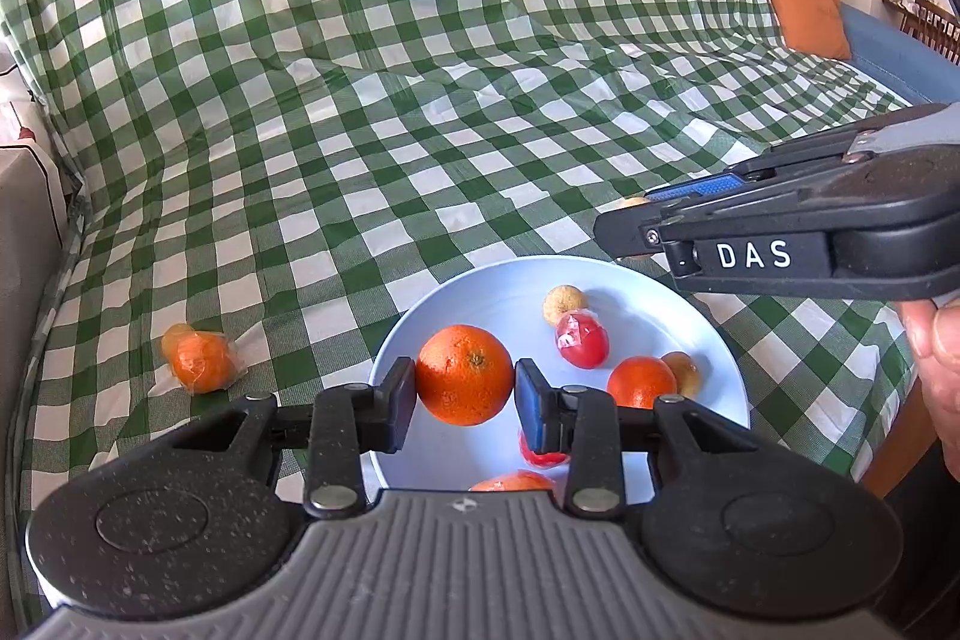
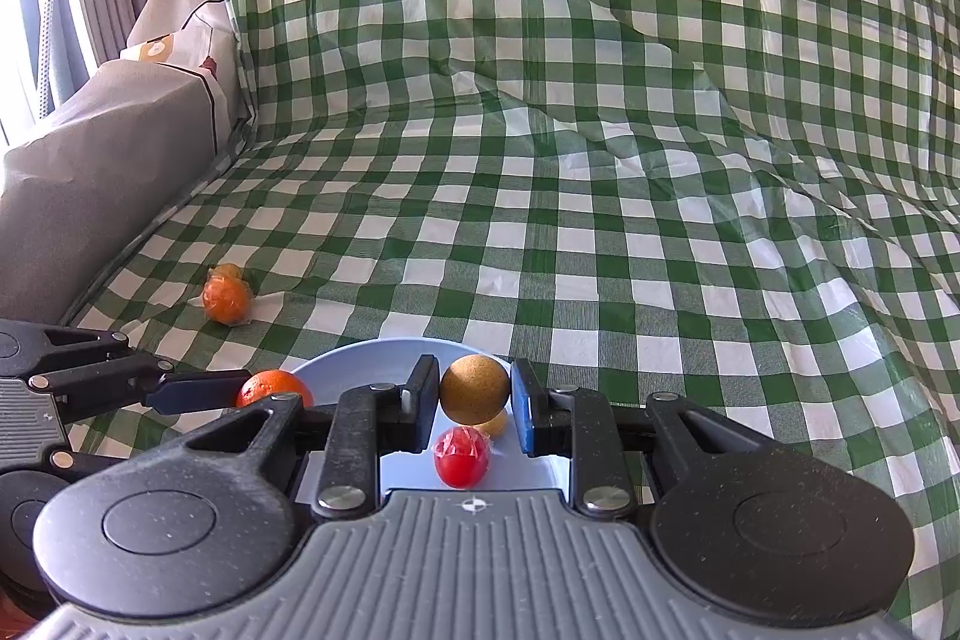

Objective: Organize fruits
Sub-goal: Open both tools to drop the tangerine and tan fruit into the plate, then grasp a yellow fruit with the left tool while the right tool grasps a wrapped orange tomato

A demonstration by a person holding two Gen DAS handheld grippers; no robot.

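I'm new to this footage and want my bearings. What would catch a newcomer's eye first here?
First, the two held fruits: the left hand-held gripper clamps an orange and the right hand-held gripper a brown ball-like fruit, both above the pale blue plate. Next, the green-and-white checked cloth covering everything, with one plastic-wrapped orange lying alone on it, left of the plate.

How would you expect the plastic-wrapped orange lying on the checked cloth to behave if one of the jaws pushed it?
The wrapped orange is round, so it would probably roll. Its loose, shiny film likely feels slippery and may slide under pads. The wrinkled checked cloth might slow or deflect it.
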